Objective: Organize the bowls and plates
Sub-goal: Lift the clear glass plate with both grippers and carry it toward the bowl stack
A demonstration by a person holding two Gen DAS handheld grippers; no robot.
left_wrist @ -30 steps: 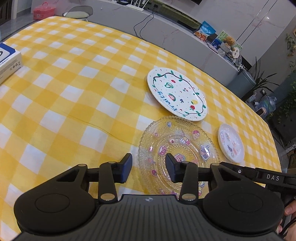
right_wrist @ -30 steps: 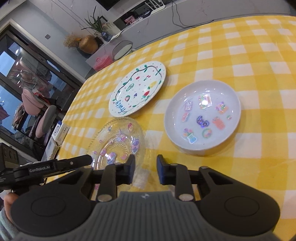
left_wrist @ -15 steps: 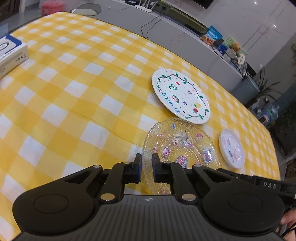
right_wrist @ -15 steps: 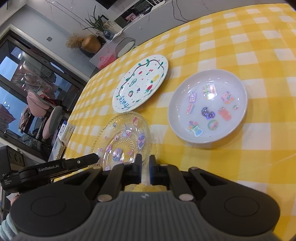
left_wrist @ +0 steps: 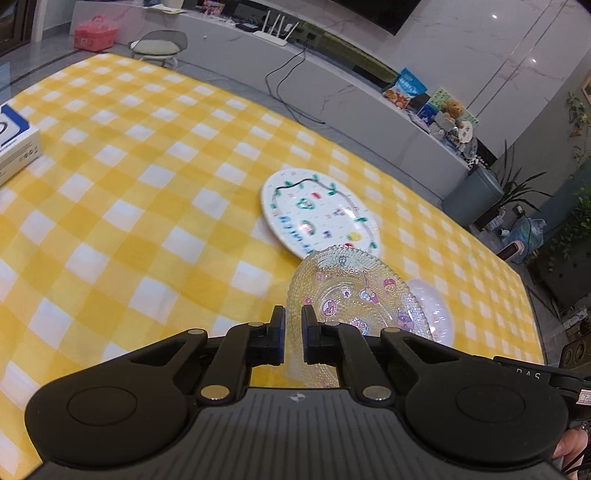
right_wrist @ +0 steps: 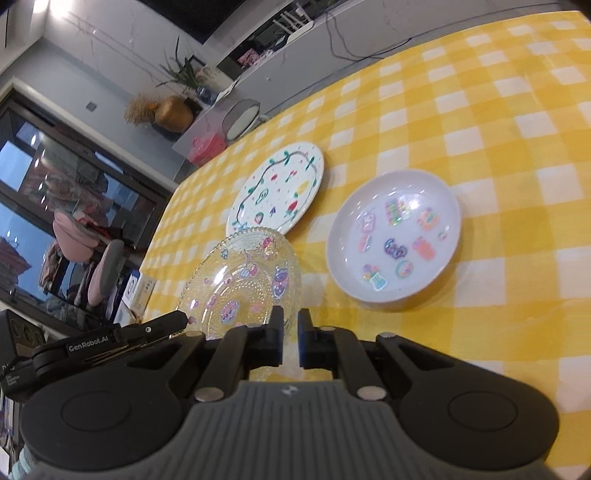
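A clear beaded glass plate (left_wrist: pixel 354 291) with cartoon stickers is held up off the yellow checked tablecloth (left_wrist: pixel 129 221), level with a slight tilt. My left gripper (left_wrist: pixel 293 332) is shut on its left rim. My right gripper (right_wrist: pixel 290 334) is shut on its right rim; the glass plate also shows in the right wrist view (right_wrist: pixel 243 280). A white plate with a painted vine border (left_wrist: pixel 317 214) lies flat just beyond it, also in the right wrist view (right_wrist: pixel 277 188). A small white sticker dish (right_wrist: pixel 395 236) lies to the right, partly hidden behind the glass in the left wrist view (left_wrist: pixel 432 310).
A white and blue box (left_wrist: pixel 14 147) lies at the table's far left edge. Beyond the table stand a grey counter (left_wrist: pixel 332 85) with cables and snacks, a stool (left_wrist: pixel 159 48) and a red case (left_wrist: pixel 94 33).
Both grippers closed on the glass plate's opposite rims and lifted it off the cloth. It now overlaps the view of the painted plate and the sticker dish.
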